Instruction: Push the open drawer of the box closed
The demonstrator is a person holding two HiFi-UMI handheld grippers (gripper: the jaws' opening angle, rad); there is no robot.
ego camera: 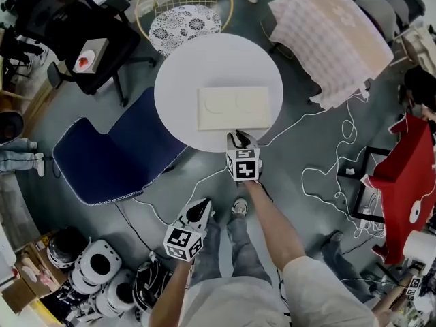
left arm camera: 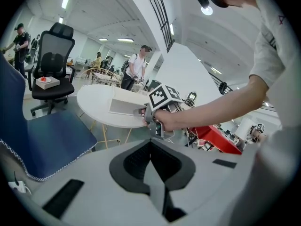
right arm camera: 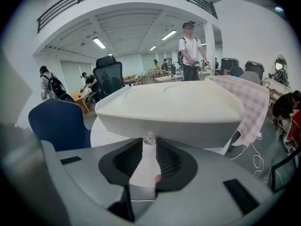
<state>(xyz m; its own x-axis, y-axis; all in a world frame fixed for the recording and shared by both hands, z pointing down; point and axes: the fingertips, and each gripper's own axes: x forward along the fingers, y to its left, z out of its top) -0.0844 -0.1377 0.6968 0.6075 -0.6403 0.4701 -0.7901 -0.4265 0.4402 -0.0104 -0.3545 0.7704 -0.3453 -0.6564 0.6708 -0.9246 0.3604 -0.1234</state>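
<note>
One round white bench carries one flat cream box, which lies at its middle with a long side toward the person. Two tongs are in play. The right tongs reach over the bench's near rim to that long side of the box. The left tongs hang low over the floor, well apart from the bench.

Only the right gripper view shows the drawer front, a pale band under the overhanging top. It also shows one small clear knob on that front. The right tongs stand narrowly parted, with their tips closed on the knob from both sides. From the head view the box's near edge reads as one straight line, and the knob is hidden under the tongs.

The left gripper view shows the left tongs pressed together with nothing between them. Beyond them it gives a side look at the hand that holds the right tongs at the bench's edge.

Two chairs stand by the bench, one blue chair and one black office chair. One pink checked cloth drapes to the right.
</note>
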